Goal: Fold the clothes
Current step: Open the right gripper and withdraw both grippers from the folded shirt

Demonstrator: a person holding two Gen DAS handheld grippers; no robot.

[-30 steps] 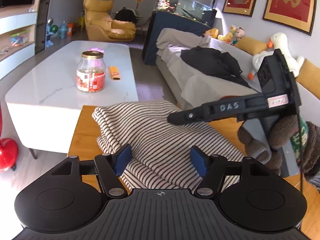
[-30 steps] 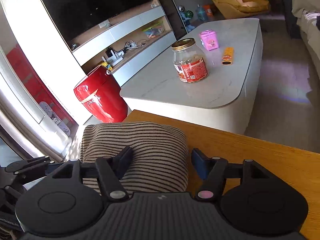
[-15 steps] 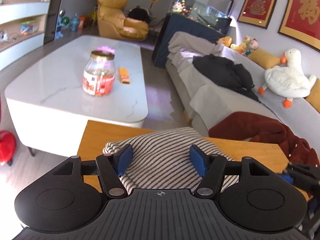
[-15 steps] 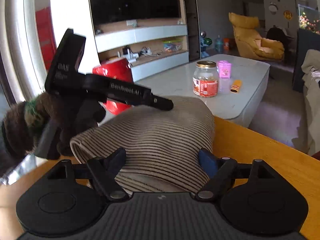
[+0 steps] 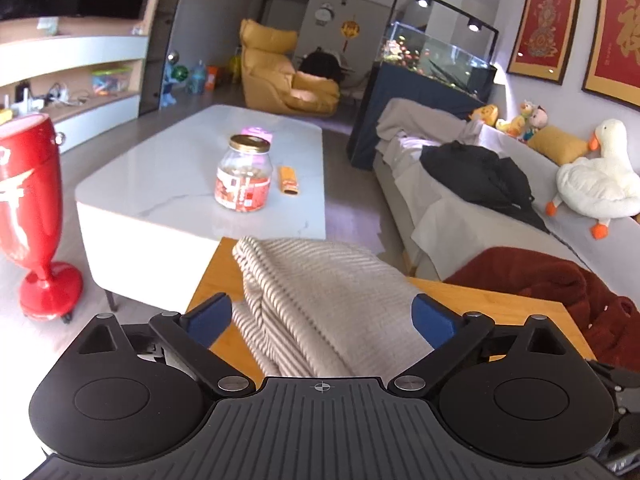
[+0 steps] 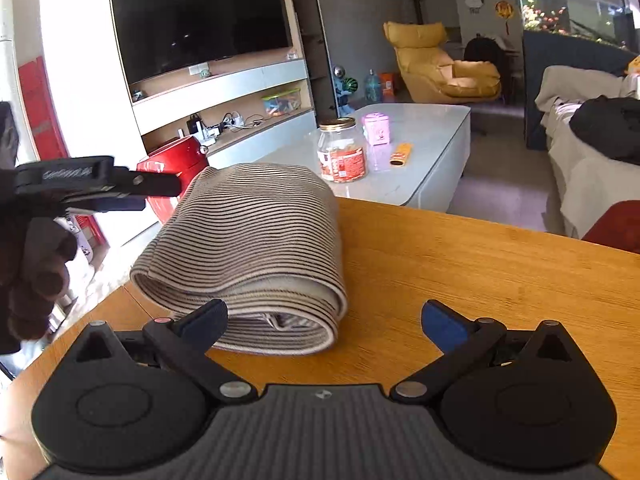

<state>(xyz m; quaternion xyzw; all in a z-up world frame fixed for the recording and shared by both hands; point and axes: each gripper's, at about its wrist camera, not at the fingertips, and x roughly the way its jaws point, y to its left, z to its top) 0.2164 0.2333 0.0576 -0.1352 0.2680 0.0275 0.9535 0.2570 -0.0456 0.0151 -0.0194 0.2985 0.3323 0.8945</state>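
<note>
Garment: striped top (image 6: 256, 248) folded into a thick bundle on the wooden counter (image 6: 480, 280).
Left gripper (image 5: 320, 316): jaws apart — cloth between them, seemingly not pinched.
Right gripper (image 6: 324, 320): jaws apart — just beside the bundle's near edge.

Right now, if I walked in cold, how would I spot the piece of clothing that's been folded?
Find the wooden table in front of the white coffee table. On its left part lies the striped garment, folded into a thick bundle. Its thin dark stripes on beige set it apart from the plain dark red garment at the table's other side.
</note>
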